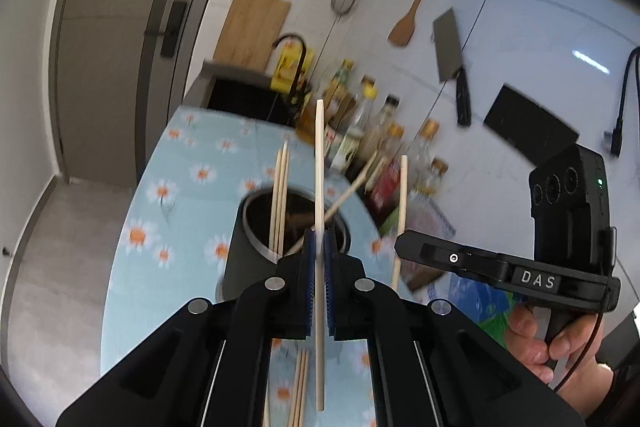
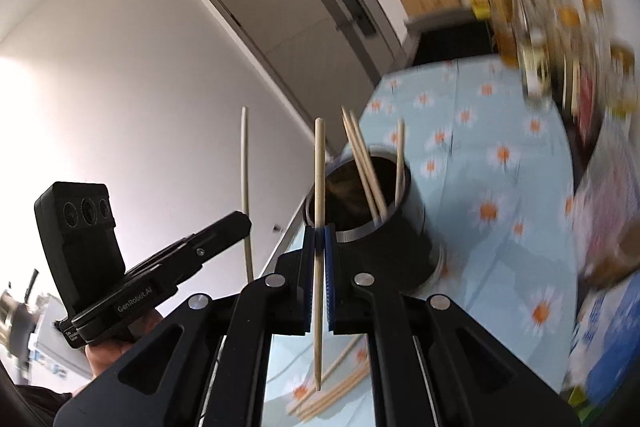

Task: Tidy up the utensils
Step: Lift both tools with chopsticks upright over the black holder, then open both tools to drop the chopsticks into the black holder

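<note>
My left gripper [image 1: 319,243] is shut on a pale chopstick [image 1: 319,163], held upright above the black utensil holder [image 1: 240,247]. The holder stands on the blue daisy tablecloth [image 1: 168,195] with several chopsticks [image 1: 280,195] in it. My right gripper [image 2: 319,239] is shut on another chopstick [image 2: 319,171], upright, just left of the holder [image 2: 400,239]. The right gripper also shows in the left wrist view [image 1: 404,245] with its chopstick [image 1: 401,203]. The left gripper shows in the right wrist view [image 2: 244,221] with its chopstick [image 2: 246,183]. Loose chopsticks lie on the cloth [image 1: 300,387], also seen in the right wrist view [image 2: 336,391].
Several bottles [image 1: 372,135] stand along the tiled wall behind the holder. A cleaver [image 1: 450,47], wooden spatula [image 1: 406,23], strainer [image 1: 345,1] and cutting board [image 1: 252,27] are by the wall. A sink with a black tap [image 1: 296,47] lies beyond the cloth. Packages [image 2: 608,339] sit at the right.
</note>
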